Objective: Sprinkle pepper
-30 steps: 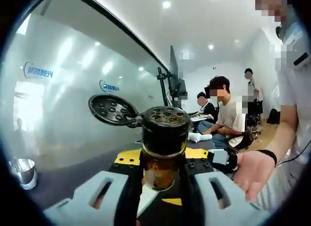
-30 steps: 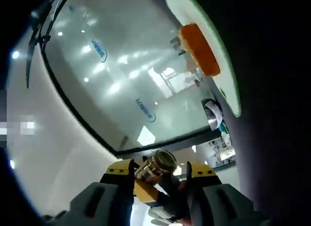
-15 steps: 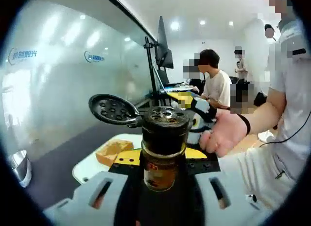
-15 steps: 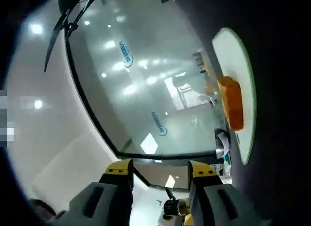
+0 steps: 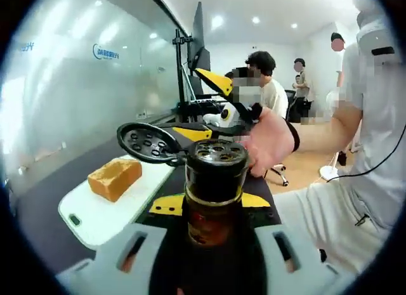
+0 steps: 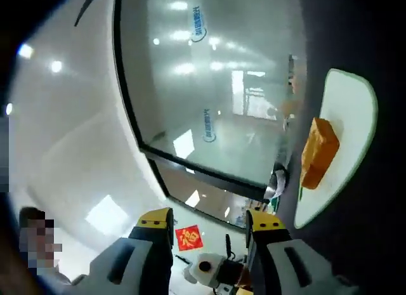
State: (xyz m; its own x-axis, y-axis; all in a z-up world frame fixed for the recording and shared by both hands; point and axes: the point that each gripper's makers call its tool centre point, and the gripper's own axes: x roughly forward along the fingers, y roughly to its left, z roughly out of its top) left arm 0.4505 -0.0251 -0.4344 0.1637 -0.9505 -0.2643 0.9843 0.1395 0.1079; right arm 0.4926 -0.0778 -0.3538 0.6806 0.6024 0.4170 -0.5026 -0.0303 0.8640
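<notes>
A wide frosted glass wall (image 5: 57,85) with small blue logos runs along one side of a bright office room, under a white ceiling with round recessed lights; in the left gripper view seated and standing people and a monitor on a black stand (image 5: 190,60) sit farther back. Below the wall lies a dark, matte surface (image 5: 38,244). On it rests a white cutting board (image 5: 114,209) with rounded corners, flat and smooth, and on the board sits a block of orange-brown bread (image 5: 114,177) with a rough, crusty face; the right gripper view shows the same board (image 6: 342,155) and bread (image 6: 317,152), rolled sideways. The left gripper (image 5: 206,244), pale grey with yellow tips, has its fingers pinching a pepper jar (image 5: 212,193), a brown glass cylinder with a dark, perforated shaker top and a round flip lid (image 5: 149,143) swung open to one side. A person's hand (image 5: 269,139) holds the right gripper (image 5: 216,108) just beyond the jar. In the right gripper view the right gripper (image 6: 209,228) has its fingers spread apart, with nothing between them.
</notes>
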